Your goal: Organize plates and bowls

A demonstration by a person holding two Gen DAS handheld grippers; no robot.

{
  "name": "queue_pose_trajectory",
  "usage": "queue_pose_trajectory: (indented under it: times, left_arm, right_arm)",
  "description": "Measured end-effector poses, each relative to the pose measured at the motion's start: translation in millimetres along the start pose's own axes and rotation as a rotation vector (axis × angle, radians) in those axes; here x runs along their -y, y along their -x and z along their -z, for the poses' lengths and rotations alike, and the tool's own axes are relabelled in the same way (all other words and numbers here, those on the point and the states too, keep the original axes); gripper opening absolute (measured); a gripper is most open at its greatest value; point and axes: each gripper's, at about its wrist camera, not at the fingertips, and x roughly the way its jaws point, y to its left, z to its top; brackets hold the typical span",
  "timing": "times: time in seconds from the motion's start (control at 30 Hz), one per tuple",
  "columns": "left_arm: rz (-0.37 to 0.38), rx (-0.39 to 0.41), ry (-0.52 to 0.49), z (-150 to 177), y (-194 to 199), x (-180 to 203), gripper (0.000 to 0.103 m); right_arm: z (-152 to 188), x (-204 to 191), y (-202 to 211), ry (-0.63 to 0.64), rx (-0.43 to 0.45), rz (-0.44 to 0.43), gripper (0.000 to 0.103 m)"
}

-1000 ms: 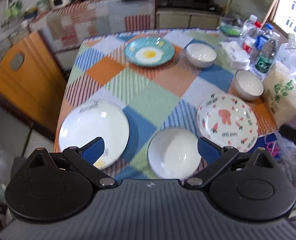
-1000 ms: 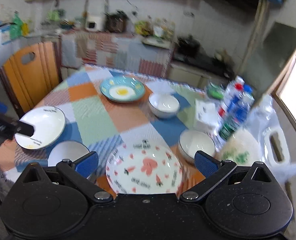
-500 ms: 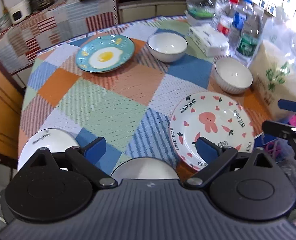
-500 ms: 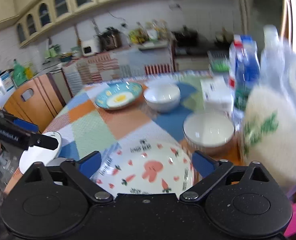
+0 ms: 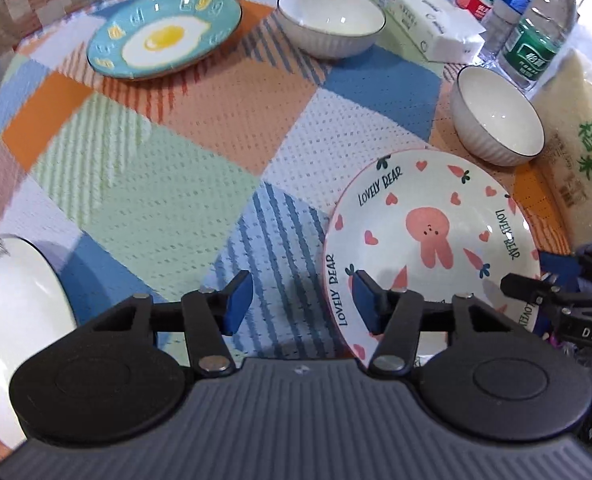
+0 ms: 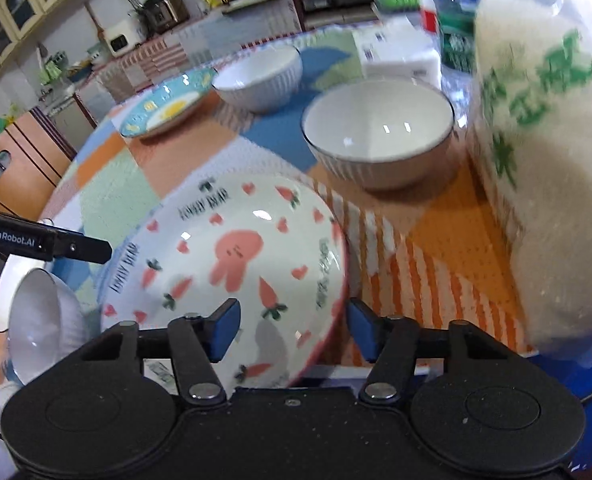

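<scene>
A white plate with a pink rabbit [image 5: 432, 236] lies at the table's near right edge; it also shows in the right wrist view [image 6: 232, 264]. My left gripper [image 5: 302, 300] is open, its right finger over the plate's left rim. My right gripper [image 6: 292, 328] is open over the plate's near right rim. A blue fried-egg plate [image 5: 164, 34] and a white bowl [image 5: 330, 24] sit at the back. Another white bowl [image 5: 496, 118] sits right. A white plate [image 5: 12, 308] lies at the near left. A small white bowl [image 6: 44, 320] shows at the left.
A bag of rice [image 6: 544, 160], water bottles [image 5: 532, 40] and a tissue pack [image 5: 432, 20] crowd the table's right side. A wooden chair [image 6: 12, 168] stands beyond the far left of the table. A kitchen counter runs along the back wall.
Both grippers have moved down and closer to the rabbit plate. The left gripper shifted right; the near white bowl has left its view.
</scene>
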Motion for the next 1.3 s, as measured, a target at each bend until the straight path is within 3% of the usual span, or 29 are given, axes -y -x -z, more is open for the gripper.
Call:
queue_pose_trajectory:
  times: [0.13, 0.2, 0.23, 0.47, 0.63, 0.8, 1.3]
  left_arm:
    - [0.053, -0.027, -0.007, 0.0, -14.0, 0.0, 0.035]
    - [0.109, -0.062, 0.013, 0.2, -21.5, -1.5, 0.016]
    - [0.131, -0.076, 0.026, 0.8, -24.9, -1.9, 0.011]
    - [0.142, -0.076, 0.109, 3.5, -33.3, -3.6, 0.012]
    - [0.079, -0.054, 0.073, 0.6, -26.5, 6.2, 0.014]
    - [0.104, -0.022, 0.106, -6.2, -5.0, -3.3, 0.016]
    - [0.048, 0.108, 0.170, -27.8, 74.2, -56.1, 0.021]
  right_arm:
    - [5.5, 6.1, -4.5, -0.022, -0.038, -0.033, 0.054]
    - [4.5, 9.4, -9.5, -0.036, -0.049, -0.058, 0.035]
    - [4.9, 11.0, -11.0, -0.041, -0.052, -0.065, 0.032]
    - [10.5, 18.0, -9.7, -0.028, -0.013, -0.101, 0.025]
    - [3.8, 20.2, -5.6, -0.022, -0.024, -0.127, 0.025]
    - [-10.0, 10.6, 10.8, 0.010, -0.010, -0.157, 0.024]
    - [-76.4, -46.8, 25.1, 0.086, 0.001, -0.268, 0.024]
